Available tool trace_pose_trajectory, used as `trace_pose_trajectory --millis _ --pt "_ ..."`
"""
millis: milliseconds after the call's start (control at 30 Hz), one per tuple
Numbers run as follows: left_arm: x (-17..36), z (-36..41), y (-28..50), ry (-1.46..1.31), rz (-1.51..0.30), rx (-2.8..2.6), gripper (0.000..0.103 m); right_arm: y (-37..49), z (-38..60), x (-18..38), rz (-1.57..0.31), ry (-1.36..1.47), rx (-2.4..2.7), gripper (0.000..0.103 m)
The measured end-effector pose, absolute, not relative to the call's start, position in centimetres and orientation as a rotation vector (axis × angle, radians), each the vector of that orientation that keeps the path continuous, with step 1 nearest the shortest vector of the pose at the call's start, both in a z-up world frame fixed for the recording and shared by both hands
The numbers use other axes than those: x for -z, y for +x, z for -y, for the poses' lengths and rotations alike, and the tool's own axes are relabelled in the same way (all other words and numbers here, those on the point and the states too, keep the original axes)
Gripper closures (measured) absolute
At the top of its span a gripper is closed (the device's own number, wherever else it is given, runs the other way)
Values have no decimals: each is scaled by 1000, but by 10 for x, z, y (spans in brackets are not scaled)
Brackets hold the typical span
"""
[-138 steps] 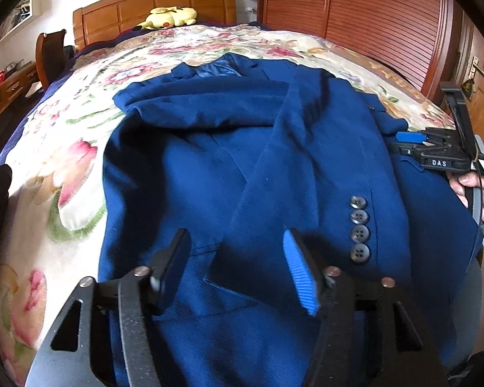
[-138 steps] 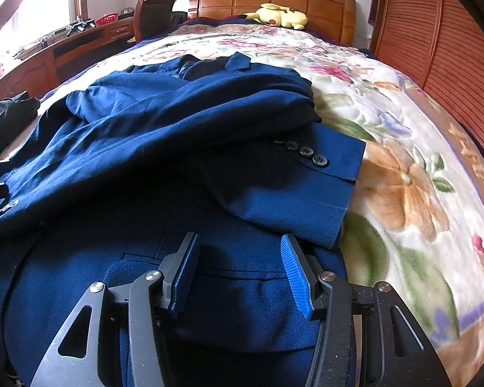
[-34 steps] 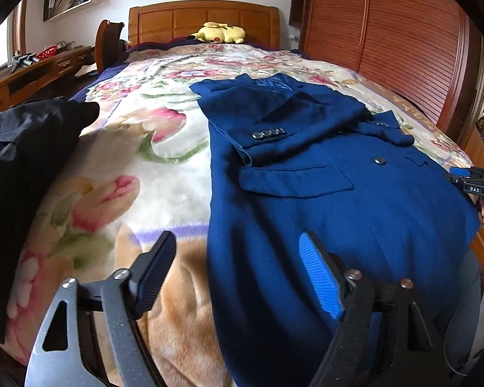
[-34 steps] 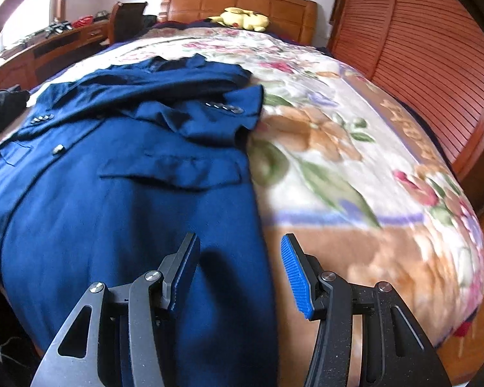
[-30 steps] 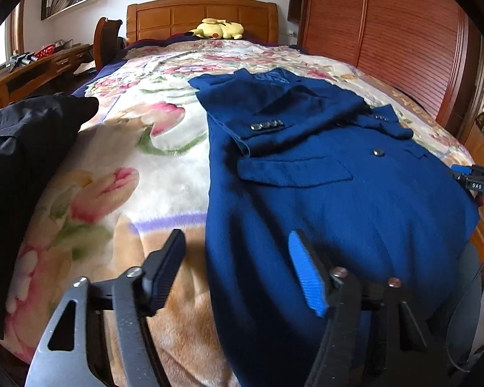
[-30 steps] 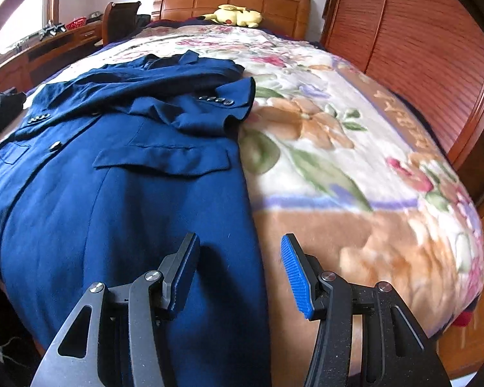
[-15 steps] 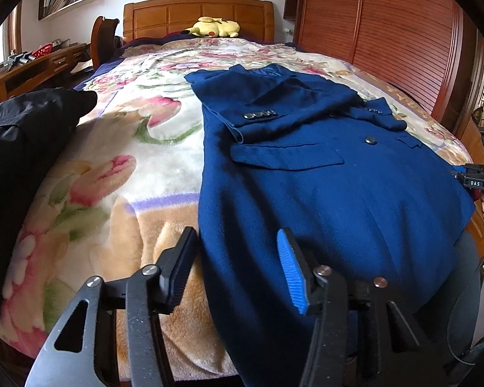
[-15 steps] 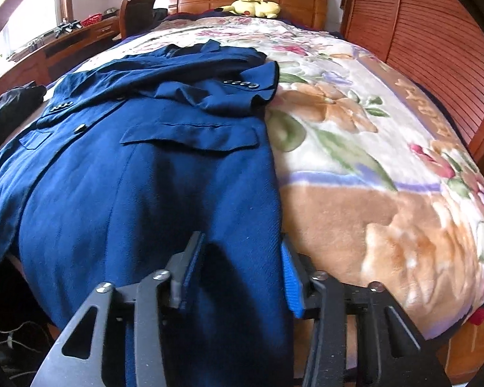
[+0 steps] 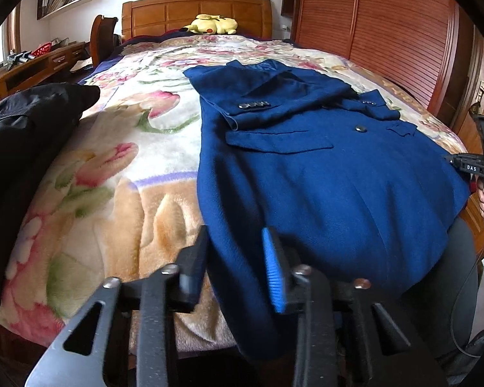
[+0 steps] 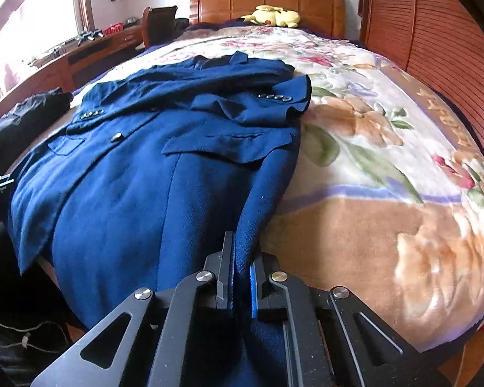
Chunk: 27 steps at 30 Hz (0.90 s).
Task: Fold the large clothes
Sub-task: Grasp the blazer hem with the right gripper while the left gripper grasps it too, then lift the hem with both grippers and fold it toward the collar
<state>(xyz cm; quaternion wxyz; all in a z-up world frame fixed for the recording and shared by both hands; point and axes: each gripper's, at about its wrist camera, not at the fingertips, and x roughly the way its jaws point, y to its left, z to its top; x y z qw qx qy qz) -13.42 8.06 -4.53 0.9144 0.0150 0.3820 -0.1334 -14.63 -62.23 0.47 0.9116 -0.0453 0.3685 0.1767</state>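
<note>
At the foot edge of the bed (image 9: 119, 225), the right gripper (image 10: 240, 277) is now clenching the blue coat's (image 9: 322, 177) hem while the left gripper (image 9: 235, 264) is closing around it, readying the upward fold.

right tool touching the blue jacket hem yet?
Touching. In the right wrist view, the right tool is shut on the hem edge of the dark blue woollen jacket, fabric pinched between both pads with no gap visible.
</note>
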Motion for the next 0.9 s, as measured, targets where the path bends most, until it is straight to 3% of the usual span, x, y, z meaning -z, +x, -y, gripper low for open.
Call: trace_pose_trajectory --millis 67,100,900 --pt "42 -80 -135 27 -783 282 96 -147 620 -5 -746 -86 -365 97" --pt "39 -80 -136 19 -772 287 97 -148 621 -6 -737 -81 -367 97" --pt "-75 -76 -181 9 -444 345 100 -224 636 -113 -420 -4 -444 98"
